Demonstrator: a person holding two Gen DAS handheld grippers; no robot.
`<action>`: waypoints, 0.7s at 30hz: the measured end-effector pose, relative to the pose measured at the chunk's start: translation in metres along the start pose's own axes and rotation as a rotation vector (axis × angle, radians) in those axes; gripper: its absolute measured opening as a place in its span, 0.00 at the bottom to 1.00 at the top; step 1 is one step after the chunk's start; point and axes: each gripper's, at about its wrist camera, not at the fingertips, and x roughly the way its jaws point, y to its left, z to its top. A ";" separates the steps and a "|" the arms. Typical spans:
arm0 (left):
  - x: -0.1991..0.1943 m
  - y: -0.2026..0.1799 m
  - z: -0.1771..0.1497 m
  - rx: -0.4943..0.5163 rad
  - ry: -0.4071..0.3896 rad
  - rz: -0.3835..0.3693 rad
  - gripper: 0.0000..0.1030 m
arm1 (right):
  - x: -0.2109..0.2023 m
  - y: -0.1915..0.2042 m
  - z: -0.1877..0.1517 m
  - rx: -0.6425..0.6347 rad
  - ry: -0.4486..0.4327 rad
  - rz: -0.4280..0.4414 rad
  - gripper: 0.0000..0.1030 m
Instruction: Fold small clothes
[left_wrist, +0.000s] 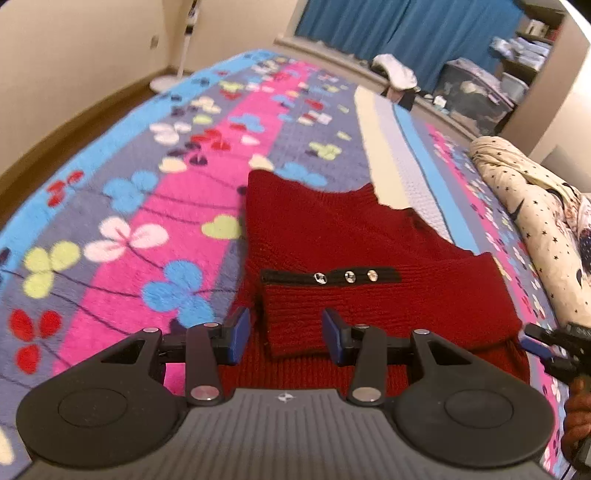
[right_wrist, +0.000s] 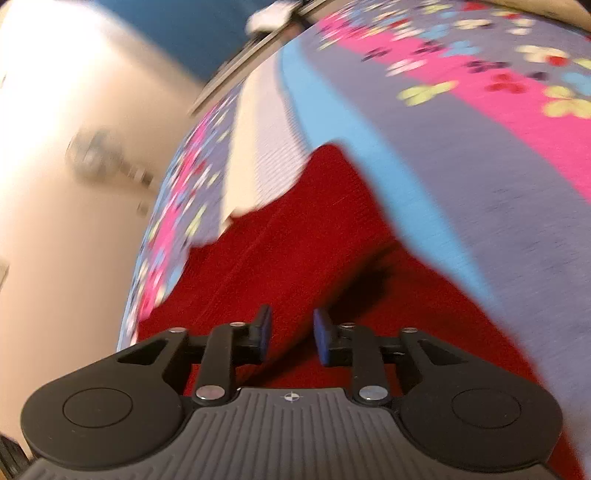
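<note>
A dark red knitted sweater (left_wrist: 332, 236) lies on the flowered bedspread (left_wrist: 147, 192). One sleeve is folded across its body, with a black cuff band (left_wrist: 328, 276) carrying three shiny buttons. My left gripper (left_wrist: 288, 334) is open and empty, just above the sleeve's end at the sweater's near left. My right gripper (right_wrist: 291, 334) is open and empty, low over the red sweater (right_wrist: 280, 251); it also shows at the right edge of the left wrist view (left_wrist: 546, 345), beside the sweater's right side.
A cream and blue striped cloth (left_wrist: 399, 147) lies beyond the sweater. A star-patterned bundle (left_wrist: 535, 199) sits on the right of the bed. Blue curtains (left_wrist: 406, 29), shelves and storage boxes (left_wrist: 476, 92) stand behind the bed. A fan base (left_wrist: 166, 79) is on the floor at left.
</note>
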 end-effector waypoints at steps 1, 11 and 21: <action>0.009 0.000 0.002 -0.001 0.005 0.000 0.46 | 0.000 -0.011 0.001 0.038 -0.008 0.007 0.33; 0.050 -0.008 0.005 0.096 0.016 0.057 0.11 | 0.026 -0.044 0.010 0.229 0.002 0.016 0.44; 0.007 -0.045 0.027 0.296 -0.401 0.100 0.01 | 0.026 -0.030 0.009 0.290 -0.066 0.015 0.13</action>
